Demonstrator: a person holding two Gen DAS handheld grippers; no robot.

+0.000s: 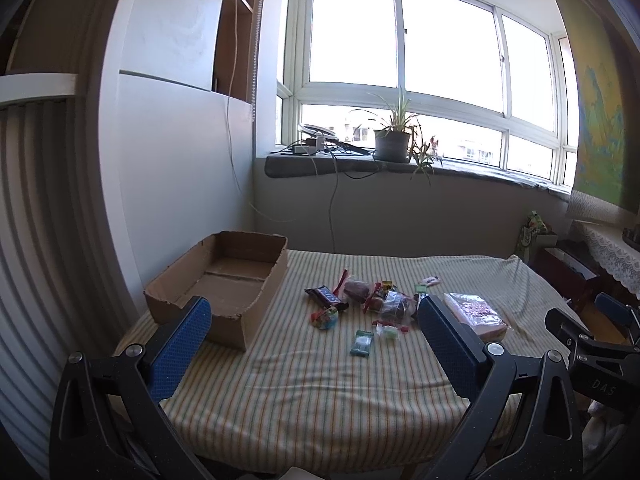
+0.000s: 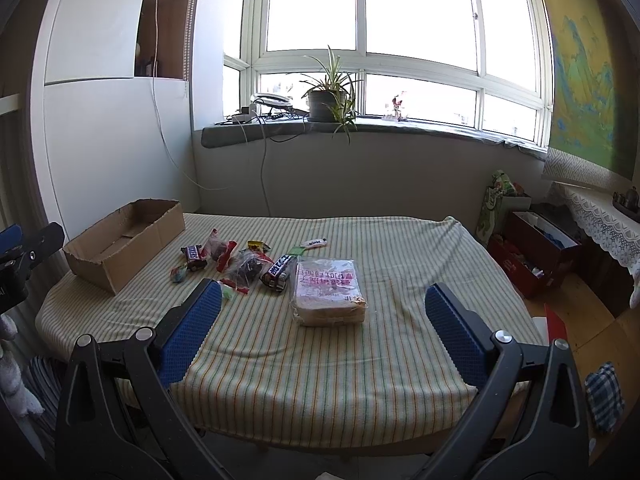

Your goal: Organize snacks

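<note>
The cardboard box point(image 1: 224, 284) is sitting at approx 10 o'clock on the desk point(image 1: 312, 392), open-topped, nothing visible inside, its long axis running near-to-far along the left edge. The left tool point(image 1: 314, 344) is being held above the near edge w/ jaws spread wide, nothing gripped; its left pad is overlapping the box's near corner in the left wrist view, but contact can't be confirmed.

Moving right, the snack pile point(image 1: 368, 300) is lying at approx 12 o'clock from the left tool, just right of the box: a dark choc bar point(image 1: 325, 297), small red and clear wrappers, a green sachet point(image 1: 362, 343) nearest the tool. All are lying loose and flat on the striped cloth.

Further right, the big wrapped pack point(image 2: 329, 294) is lying at 12 o'clock from the right tool point(image 2: 322, 320), long axis pointing roughly away from the tool. A second dark bar point(image 2: 277, 271) is just beside its left edge. The right tool is likewise released, jaws wide, hovering over the near edge.

Judgement: nothing boxed yet. The left tool is nearer the small items and the box; the right is nearer the pack. Open cloth is lying to the right and near side of the pack, so approach room is being left there; the pile's clutter is tighter.
</note>
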